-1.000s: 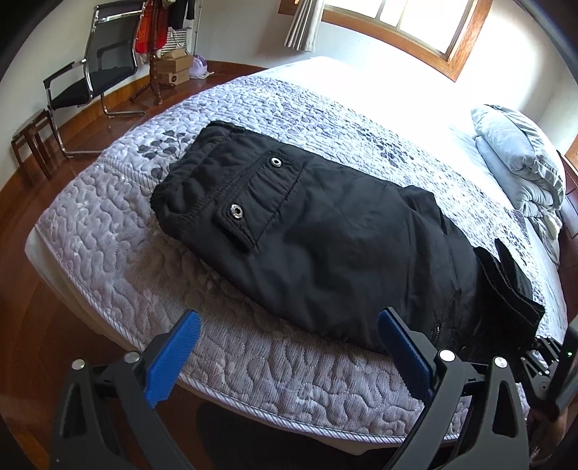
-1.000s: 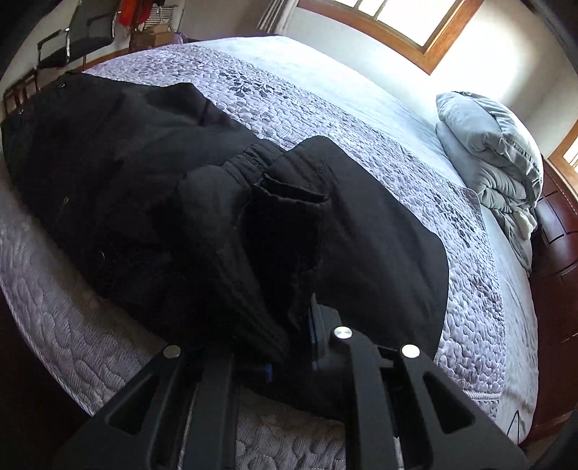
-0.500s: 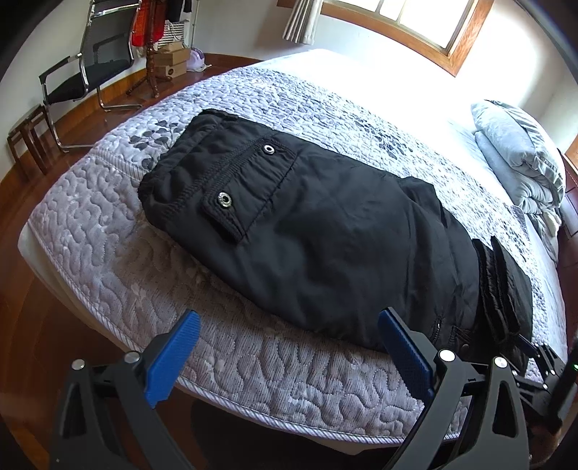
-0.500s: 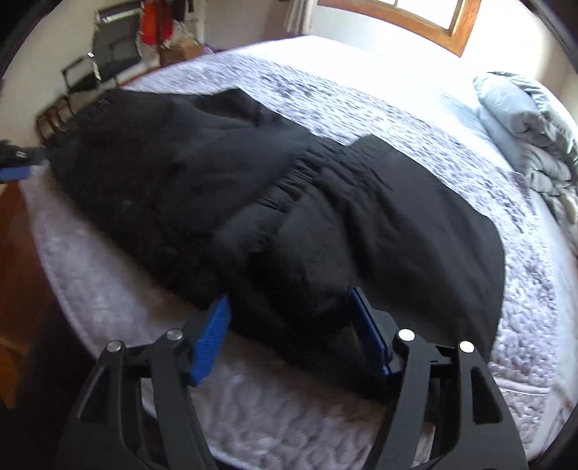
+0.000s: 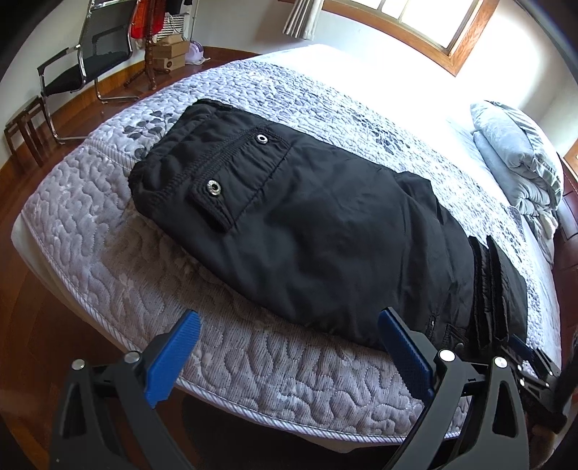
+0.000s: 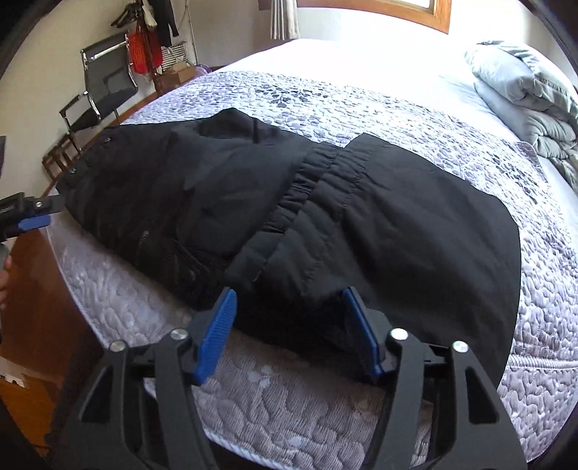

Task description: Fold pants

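Note:
Black padded pants [image 5: 318, 224] lie folded on the grey quilted bed [image 5: 108, 260], waistband with two metal snaps at the left end. In the right wrist view the pants [image 6: 325, 224] show their elastic cuffs laid over the middle. My left gripper [image 5: 289, 358] is open and empty, just off the bed's near edge in front of the pants. My right gripper [image 6: 289, 336] is open, its blue fingertips [image 6: 216, 336] at the near edge of the folded cloth, holding nothing. The right gripper [image 5: 534, 365] also shows at the far right of the left wrist view.
A folded grey duvet [image 5: 520, 162] lies at the head of the bed. A black chair [image 5: 94, 54], a coat stand and boxes [image 5: 169, 54] stand on the wooden floor beyond the bed's left end. A window [image 5: 426, 25] is behind.
My right gripper let go of the pants' leg end, opened and pulled back to the bed's edge. The lifted cloth now lies flat on the pile. The left gripper rose slightly.

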